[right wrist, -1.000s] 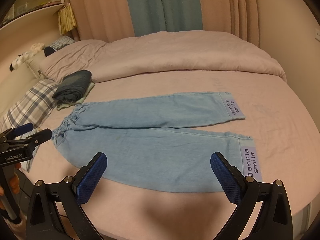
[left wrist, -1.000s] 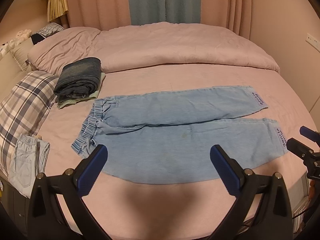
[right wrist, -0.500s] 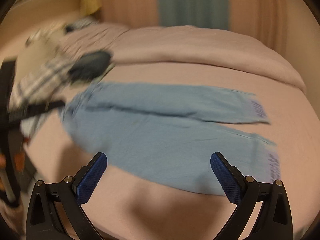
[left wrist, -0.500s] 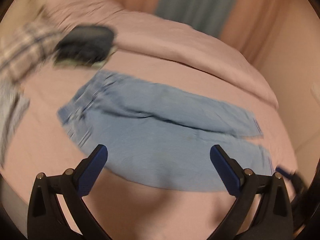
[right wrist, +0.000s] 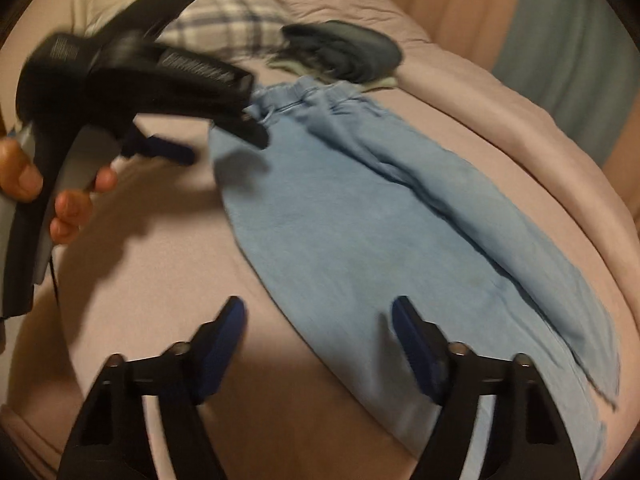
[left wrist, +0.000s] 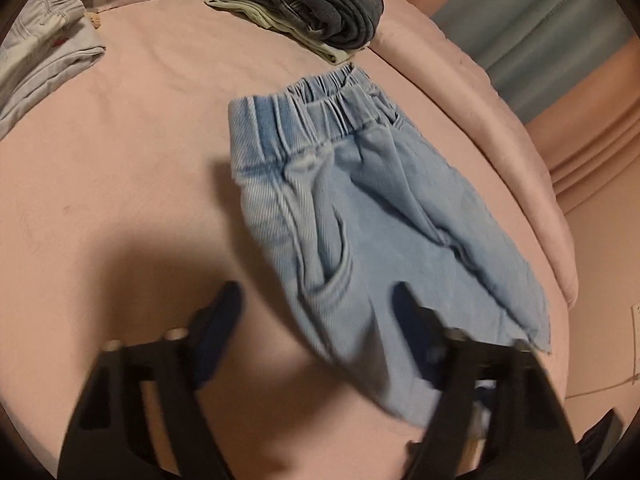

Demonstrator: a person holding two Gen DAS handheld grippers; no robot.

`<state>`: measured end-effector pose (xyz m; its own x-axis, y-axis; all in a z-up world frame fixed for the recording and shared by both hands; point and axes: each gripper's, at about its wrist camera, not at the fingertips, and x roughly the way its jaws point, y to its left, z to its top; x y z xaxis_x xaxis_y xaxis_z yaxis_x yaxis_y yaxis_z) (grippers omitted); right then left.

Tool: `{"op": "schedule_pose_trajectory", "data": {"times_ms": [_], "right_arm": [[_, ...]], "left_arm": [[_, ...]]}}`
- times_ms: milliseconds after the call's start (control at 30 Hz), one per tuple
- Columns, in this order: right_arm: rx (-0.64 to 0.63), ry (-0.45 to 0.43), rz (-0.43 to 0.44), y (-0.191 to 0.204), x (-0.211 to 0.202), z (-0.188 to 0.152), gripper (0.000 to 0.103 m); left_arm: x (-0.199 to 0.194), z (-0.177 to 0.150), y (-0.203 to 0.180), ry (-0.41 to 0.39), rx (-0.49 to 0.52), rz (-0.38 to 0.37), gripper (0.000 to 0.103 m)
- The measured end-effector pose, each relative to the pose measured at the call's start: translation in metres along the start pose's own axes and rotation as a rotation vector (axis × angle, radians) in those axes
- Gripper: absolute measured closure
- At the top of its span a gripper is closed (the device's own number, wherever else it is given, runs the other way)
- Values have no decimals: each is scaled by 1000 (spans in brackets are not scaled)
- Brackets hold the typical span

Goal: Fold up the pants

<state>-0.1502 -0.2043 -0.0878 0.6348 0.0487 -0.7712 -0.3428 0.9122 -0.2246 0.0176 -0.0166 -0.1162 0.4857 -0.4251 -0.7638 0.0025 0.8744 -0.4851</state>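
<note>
Light blue pants (left wrist: 360,220) flat on pink bed (left wrist: 120,160); left gripper (left wrist: 316,316) and right gripper (right wrist: 318,320) at near edge, jaws apart, just been closing, nothing clamped

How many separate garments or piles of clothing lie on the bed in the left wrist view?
3: the light blue pants spread in the middle, a dark folded stack beyond the waistband, and pale folded clothes at upper left. More may lie outside the picture.
</note>
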Motion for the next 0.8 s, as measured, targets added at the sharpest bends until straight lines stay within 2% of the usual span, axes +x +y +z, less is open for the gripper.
{"op": "schedule_pose_trajectory", "data": {"times_ms": [33, 67, 100, 133, 200, 300, 433, 500, 567, 600, 633, 667, 700, 733, 800], "right_arm": [[-23, -1, -10, 4, 6, 2, 39], [-36, -3, -14, 6, 9, 1, 49], [-46, -5, -11, 8, 13, 1, 62], [-50, -5, -9, 7, 18, 5, 67], [-40, -12, -1, 6, 24, 10, 86], [-9, -23, 30, 6, 20, 13, 93], [10, -9, 97, 7, 12, 8, 93], [22, 33, 129, 5, 26, 9, 93], [67, 26, 151, -5, 34, 13, 91], [107, 34, 183, -10, 34, 14, 83], [131, 37, 204, -13, 31, 15, 77], [153, 28, 217, -15, 24, 14, 62], [170, 6, 229, -18, 12, 12, 55], [184, -22, 241, -23, 1, 9, 55], [234, -77, 238, -40, -17, 3, 55]], "left_arm": [[1, 2, 0, 10, -3, -2, 58], [3, 4, 4, 9, -11, -3, 68], [5, 7, 9, 11, -27, -14, 73], [5, 8, 14, 12, -49, -31, 78], [3, 8, 19, 8, -62, -53, 83], [-10, 4, 21, -15, -39, -72, 87], [-15, -5, 28, -11, -3, -55, 86], [-7, -5, 34, 10, -2, -28, 79], [-8, 1, 39, 27, -33, -44, 74], [-14, 4, 39, 15, -29, -23, 68], [-21, 5, 37, -3, -11, 13, 56], [-33, 6, 35, -49, 25, 78, 54], [-41, 7, 34, -80, 50, 111, 54], [-53, 8, 32, -121, 86, 141, 53], [-67, 10, 27, -165, 123, 147, 53]]}}
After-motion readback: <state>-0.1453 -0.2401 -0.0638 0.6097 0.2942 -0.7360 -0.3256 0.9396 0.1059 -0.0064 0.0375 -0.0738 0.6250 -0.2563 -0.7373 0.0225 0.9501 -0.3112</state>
